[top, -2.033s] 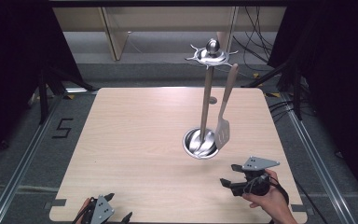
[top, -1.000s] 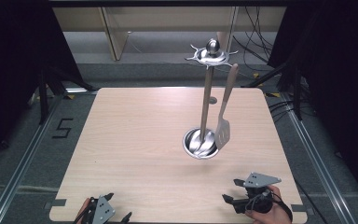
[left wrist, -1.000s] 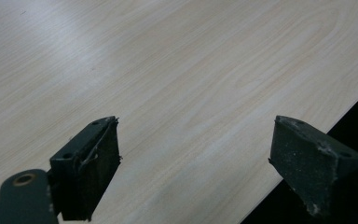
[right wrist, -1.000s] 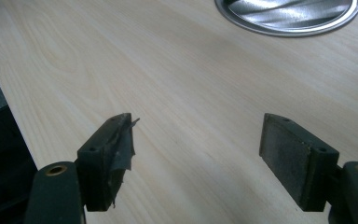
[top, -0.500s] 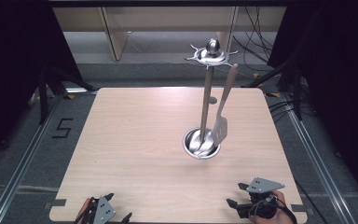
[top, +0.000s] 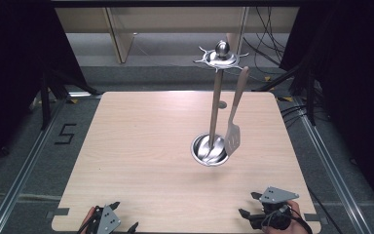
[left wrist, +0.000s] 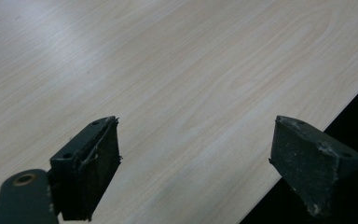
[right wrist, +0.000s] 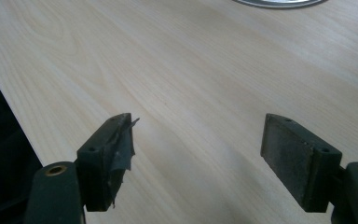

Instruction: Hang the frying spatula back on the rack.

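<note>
From the high view I found the left gripper at seven o'clock on the wooden table, at its near edge, jaws spread wide with nothing between them. The right gripper sat at five o'clock, likewise at the near edge, jaws parted and empty, a hand around its body. I noted the utensil stand at about three o'clock from the table centre, upright on its round steel base. A slotted spatula hung from its top ring, blade beside the base.
</note>
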